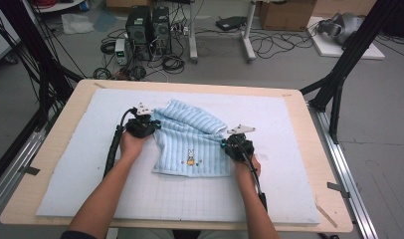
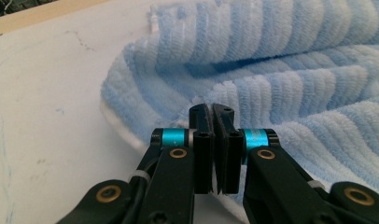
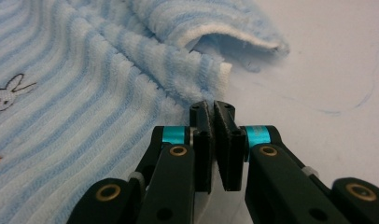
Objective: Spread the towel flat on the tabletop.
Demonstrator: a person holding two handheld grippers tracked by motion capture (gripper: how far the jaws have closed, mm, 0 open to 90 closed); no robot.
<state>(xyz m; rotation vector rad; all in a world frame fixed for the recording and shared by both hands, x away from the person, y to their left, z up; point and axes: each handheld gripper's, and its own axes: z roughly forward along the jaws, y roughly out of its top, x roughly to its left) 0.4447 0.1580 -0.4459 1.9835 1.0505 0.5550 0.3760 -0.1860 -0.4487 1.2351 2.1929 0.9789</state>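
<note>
While no writing shows, the towel bears a rabbit emblem.

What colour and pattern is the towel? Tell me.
The towel is light blue with paler ribbed stripes and a small embroidered rabbit; clearest in the right gripper view.

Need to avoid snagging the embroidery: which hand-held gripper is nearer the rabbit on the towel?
Right. The right hand-held gripper sits at the towel's right edge, beside the rabbit; the left hand-held gripper is at the upper left edge, farther off.

Bare white mat lies open around the rumpled blue towel; nothing else stands there.
</note>
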